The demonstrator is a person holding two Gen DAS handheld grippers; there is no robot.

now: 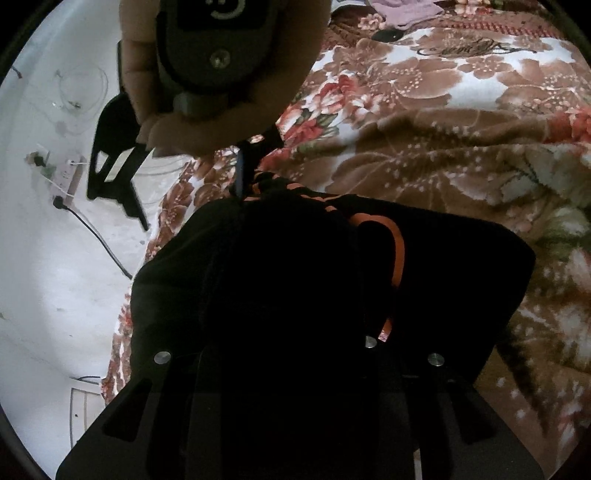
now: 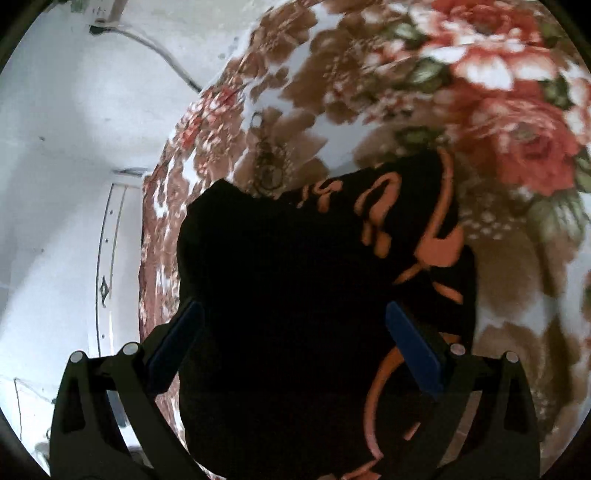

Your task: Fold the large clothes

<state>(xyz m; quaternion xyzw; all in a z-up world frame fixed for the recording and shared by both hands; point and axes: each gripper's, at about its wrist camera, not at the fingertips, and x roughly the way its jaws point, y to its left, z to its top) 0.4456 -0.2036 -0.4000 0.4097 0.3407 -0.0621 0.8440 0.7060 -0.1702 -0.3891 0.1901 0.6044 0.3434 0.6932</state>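
A black garment with orange print (image 1: 295, 266) lies bunched on a floral blanket near the bed's edge. It fills the lower middle of the left wrist view and hides my left gripper's fingertips, so its state does not show. In the right wrist view the same garment (image 2: 295, 295) lies under and between my right gripper (image 2: 295, 343), whose blue-padded fingers (image 2: 413, 350) stand wide apart over the cloth. The right gripper also shows in the left wrist view (image 1: 240, 173), held by a hand at the garment's far edge.
The brown, red and white floral blanket (image 1: 443, 129) covers the bed. A white floor (image 1: 55, 258) lies left of the bed, with a power strip and cables (image 1: 66, 177). A purple cloth (image 1: 406, 11) lies at the far top of the bed.
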